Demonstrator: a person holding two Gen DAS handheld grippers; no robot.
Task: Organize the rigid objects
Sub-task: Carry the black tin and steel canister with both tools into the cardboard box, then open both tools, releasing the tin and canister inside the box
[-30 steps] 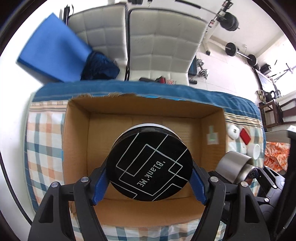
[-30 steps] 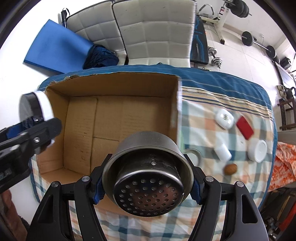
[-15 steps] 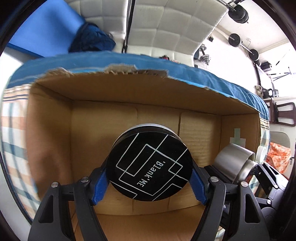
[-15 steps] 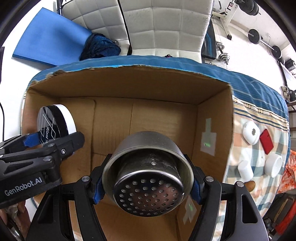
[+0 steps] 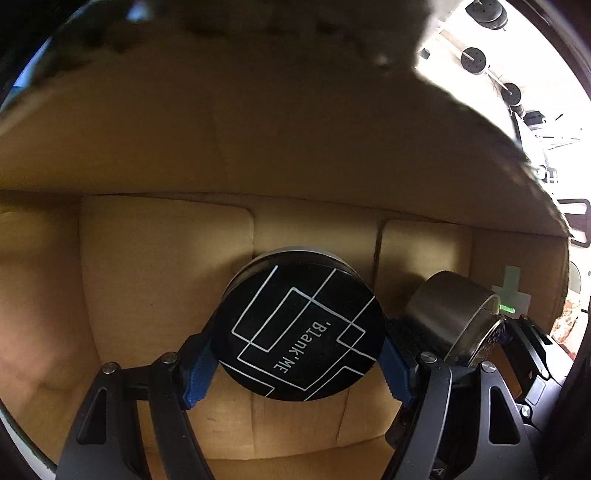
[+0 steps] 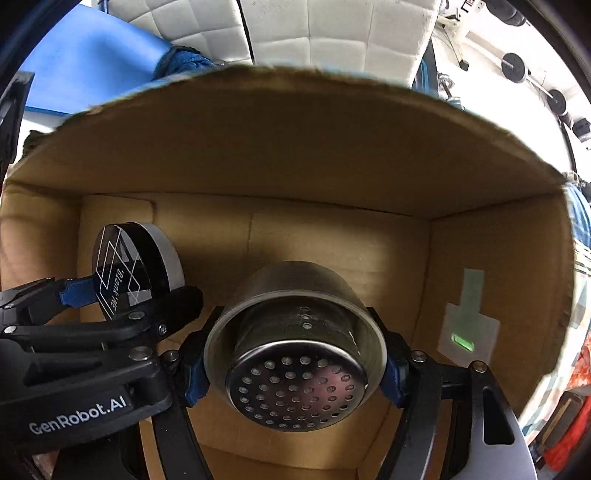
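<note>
My left gripper [image 5: 297, 363] is shut on a round black-lidded tin [image 5: 301, 332] marked "Blank ME" and holds it low inside the cardboard box [image 5: 258, 147]. The tin [image 6: 123, 267] and left gripper [image 6: 118, 299] also show at the left of the right wrist view. My right gripper [image 6: 293, 369] is shut on a steel cup with a perforated bottom [image 6: 295, 354] and holds it inside the same box [image 6: 295, 147], to the right of the tin. The cup [image 5: 452, 317] shows at the right in the left wrist view.
The box walls surround both grippers closely; its right wall carries a pale tape patch [image 6: 467, 325]. Beyond the far rim are a white quilted sofa [image 6: 314, 29], a blue mat [image 6: 92, 66] and gym weights [image 6: 515, 66].
Both grippers have moved forward and down, deeper into the box, each with its object still held. The table and the small items on it have dropped out of view.
</note>
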